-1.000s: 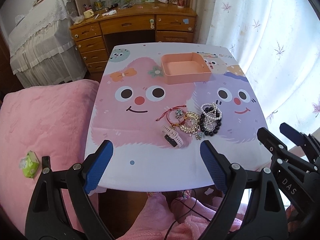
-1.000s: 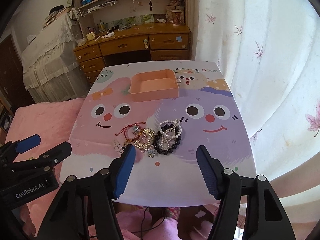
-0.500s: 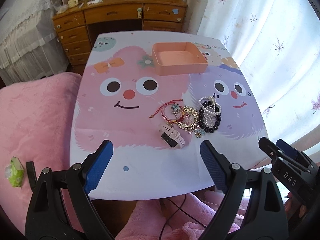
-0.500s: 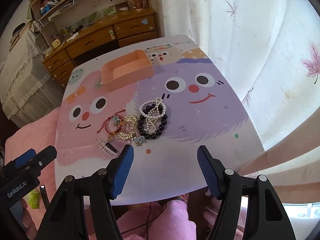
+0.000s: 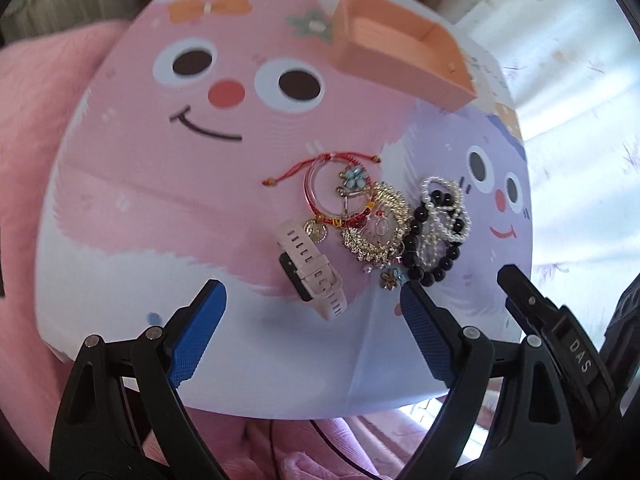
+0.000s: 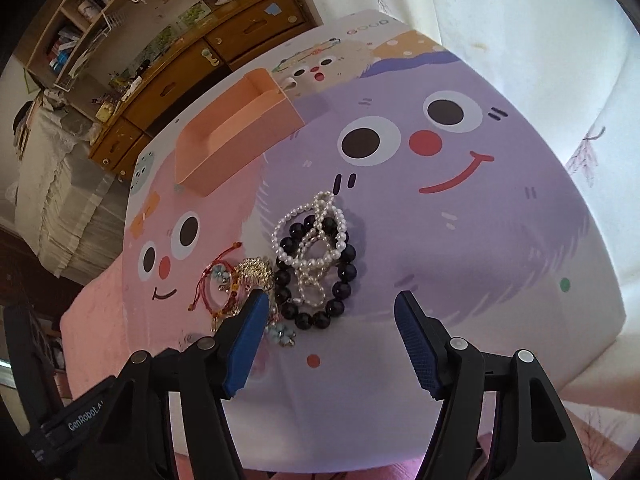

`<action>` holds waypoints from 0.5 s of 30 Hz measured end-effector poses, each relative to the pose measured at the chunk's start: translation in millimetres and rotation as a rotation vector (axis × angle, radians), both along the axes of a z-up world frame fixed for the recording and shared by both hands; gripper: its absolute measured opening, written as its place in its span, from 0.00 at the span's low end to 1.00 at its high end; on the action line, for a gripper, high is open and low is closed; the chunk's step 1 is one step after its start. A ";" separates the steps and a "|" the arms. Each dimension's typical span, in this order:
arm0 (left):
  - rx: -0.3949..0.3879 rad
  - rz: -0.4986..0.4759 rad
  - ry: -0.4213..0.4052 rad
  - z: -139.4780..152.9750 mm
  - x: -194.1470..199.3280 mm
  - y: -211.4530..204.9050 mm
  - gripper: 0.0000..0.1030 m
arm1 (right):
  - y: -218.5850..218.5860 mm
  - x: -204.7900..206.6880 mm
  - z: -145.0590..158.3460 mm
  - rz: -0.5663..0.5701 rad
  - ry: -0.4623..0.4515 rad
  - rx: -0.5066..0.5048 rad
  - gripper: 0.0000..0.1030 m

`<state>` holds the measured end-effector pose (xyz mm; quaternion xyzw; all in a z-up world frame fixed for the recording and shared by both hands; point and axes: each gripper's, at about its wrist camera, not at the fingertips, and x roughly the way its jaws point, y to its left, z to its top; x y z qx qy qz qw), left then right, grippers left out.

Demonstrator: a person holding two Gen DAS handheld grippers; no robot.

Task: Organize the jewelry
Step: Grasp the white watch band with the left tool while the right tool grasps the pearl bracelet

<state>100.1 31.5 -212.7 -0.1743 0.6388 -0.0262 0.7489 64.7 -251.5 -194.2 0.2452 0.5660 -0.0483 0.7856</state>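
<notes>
A jewelry pile lies mid-table: a pink-strapped watch (image 5: 311, 270), a red cord bracelet (image 5: 320, 184), a gold bracelet (image 5: 376, 224), a black bead bracelet (image 6: 320, 276) and a pearl strand (image 6: 316, 232) across it. An empty peach tray (image 5: 400, 60) stands beyond; it also shows in the right wrist view (image 6: 236, 136). My left gripper (image 5: 312, 336) is open, low over the table just short of the watch. My right gripper (image 6: 330, 340) is open, just short of the black beads. The right gripper's fingers (image 5: 536, 312) show at the right in the left wrist view.
The table (image 6: 500, 260) has a cartoon-face cover. A wooden desk with drawers (image 6: 208, 64) stands behind it, a white curtain (image 6: 540, 32) to the right, a pink blanket (image 5: 36, 128) to the left.
Both grippers have moved forward and down toward the jewelry pile, which now looks much larger. Both stay open. The jewelry has not moved.
</notes>
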 end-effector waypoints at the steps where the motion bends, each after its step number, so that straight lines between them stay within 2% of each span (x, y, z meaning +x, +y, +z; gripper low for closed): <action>1: -0.001 0.015 0.019 -6.3 1.2 -1.2 0.85 | -6.3 9.0 -8.4 -0.004 0.004 0.017 0.65; 3: 0.009 0.053 0.048 -22.5 5.1 -6.1 0.85 | -19.2 26.2 -24.5 -0.011 0.013 0.078 0.63; 6: 0.038 0.125 0.092 -40.2 9.1 -10.4 0.84 | -33.1 48.1 -47.2 -0.008 0.047 0.177 0.52; 8: 0.049 0.180 0.108 -48.3 10.4 -9.6 0.82 | -38.6 61.1 -61.2 0.007 0.084 0.209 0.41; 12: 0.049 0.262 0.136 -61.9 17.5 -4.4 0.65 | -43.8 82.4 -82.8 0.023 0.126 0.295 0.34; 13: 0.050 0.268 0.138 -62.7 19.6 -3.9 0.61 | -42.0 86.3 -86.3 0.031 0.138 0.296 0.29; 15: 0.057 0.273 0.133 -63.9 25.0 -4.1 0.48 | -42.8 94.7 -90.4 0.049 0.139 0.288 0.21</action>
